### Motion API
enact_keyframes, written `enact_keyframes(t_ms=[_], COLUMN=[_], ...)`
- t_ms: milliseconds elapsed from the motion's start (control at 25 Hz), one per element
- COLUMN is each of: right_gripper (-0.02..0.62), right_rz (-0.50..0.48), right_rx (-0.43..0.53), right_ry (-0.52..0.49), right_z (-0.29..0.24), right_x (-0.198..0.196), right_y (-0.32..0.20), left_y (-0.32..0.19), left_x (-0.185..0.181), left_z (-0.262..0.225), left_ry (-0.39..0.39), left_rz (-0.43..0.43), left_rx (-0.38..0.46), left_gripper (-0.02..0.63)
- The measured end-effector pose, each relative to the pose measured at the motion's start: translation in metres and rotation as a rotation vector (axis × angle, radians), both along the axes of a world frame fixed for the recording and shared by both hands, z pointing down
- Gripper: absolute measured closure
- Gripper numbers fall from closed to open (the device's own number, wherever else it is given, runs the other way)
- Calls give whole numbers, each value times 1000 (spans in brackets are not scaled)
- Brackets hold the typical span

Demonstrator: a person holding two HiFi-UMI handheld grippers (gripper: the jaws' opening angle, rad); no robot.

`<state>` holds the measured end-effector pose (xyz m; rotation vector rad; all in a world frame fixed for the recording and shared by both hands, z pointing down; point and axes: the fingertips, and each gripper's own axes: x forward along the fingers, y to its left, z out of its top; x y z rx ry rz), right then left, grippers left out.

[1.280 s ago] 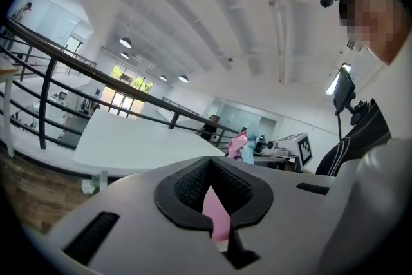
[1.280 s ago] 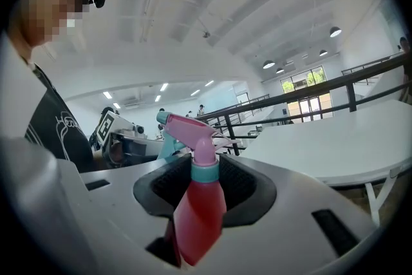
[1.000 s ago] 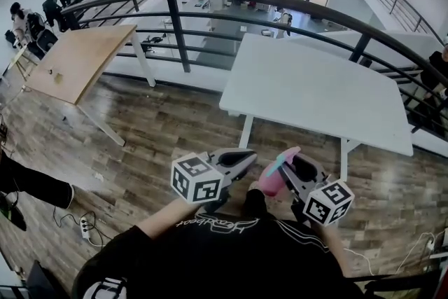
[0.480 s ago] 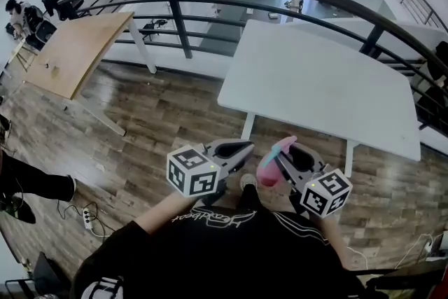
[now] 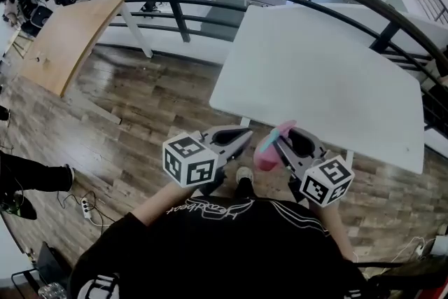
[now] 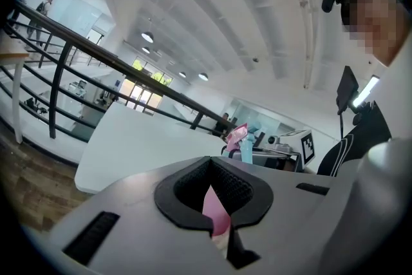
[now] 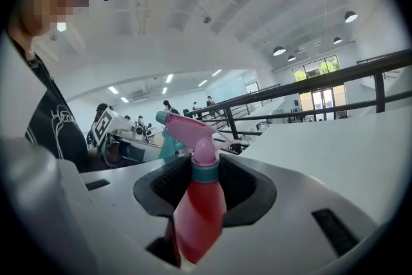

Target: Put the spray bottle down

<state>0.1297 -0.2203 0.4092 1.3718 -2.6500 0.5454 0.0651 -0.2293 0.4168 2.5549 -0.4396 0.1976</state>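
The right gripper [image 5: 283, 141] clamps the pink spray bottle [image 7: 199, 203] upright, ready for the white desk [image 5: 315, 73]; the left gripper [image 5: 241, 138] is closed and empty.

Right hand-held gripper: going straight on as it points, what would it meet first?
Likely the near corner of the white table, the spray bottle leading; height is unclear, so it might pass over.

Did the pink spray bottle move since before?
Yes, the pink spray bottle has come forward; its nozzle now reaches the near edge of the white table.
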Motion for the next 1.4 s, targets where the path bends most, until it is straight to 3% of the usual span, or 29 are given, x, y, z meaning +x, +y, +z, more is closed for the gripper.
enact_keyframes(t_ms=[440,1080,1400], right_gripper=[460,460,460], right_rz=[-17,-1,10], right_rx=[-50,60,124], right_ry=[14,98,93], right_z=[28,12,11], right_x=[21,66,75], right_y=[-56,-171,-219], left_y=[-51,-112,-139], left_x=[18,35,35], left_z=[22,29,41], left_ry=[-21,-24,-43], left_rz=[-26,-75,-114], left_rx=[-49,-79,-108], left_gripper=[603,603,603])
